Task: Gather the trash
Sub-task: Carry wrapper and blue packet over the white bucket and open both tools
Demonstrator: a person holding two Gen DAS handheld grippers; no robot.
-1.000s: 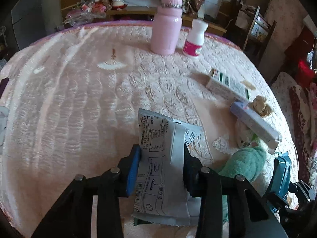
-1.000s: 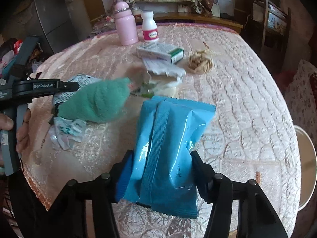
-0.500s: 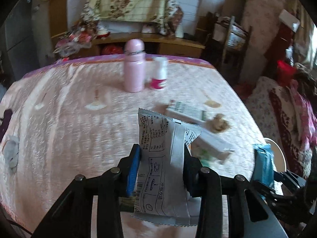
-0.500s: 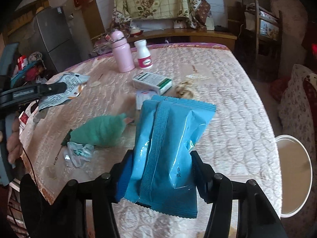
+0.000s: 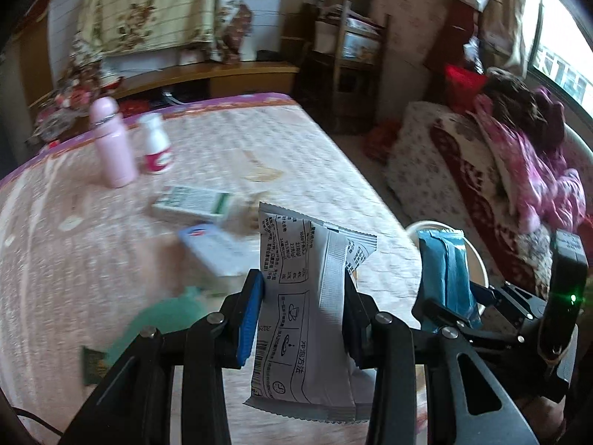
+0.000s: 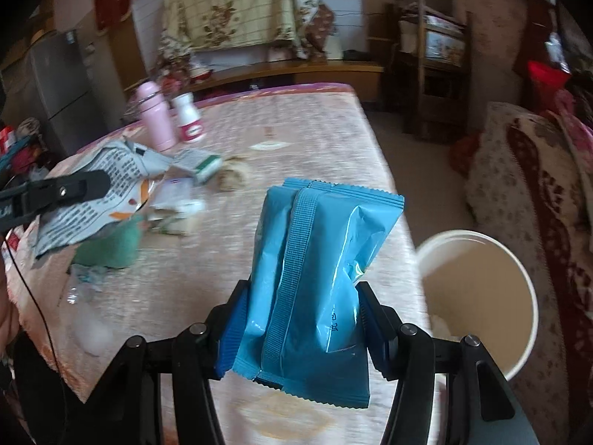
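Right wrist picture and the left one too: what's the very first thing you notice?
The bright blue packet jumps out, pinched upright in the right gripper in the middle of its view. The left gripper grips a grey printed wrapper just as centrally. Beside the table's right edge stands a white bucket, open at the top.

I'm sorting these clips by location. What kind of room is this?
Most likely a lived-in home living or dining room: a table under a quilted pink cloth, a floral-covered sofa beside it, a fridge in the corner, and a wooden sideboard behind.
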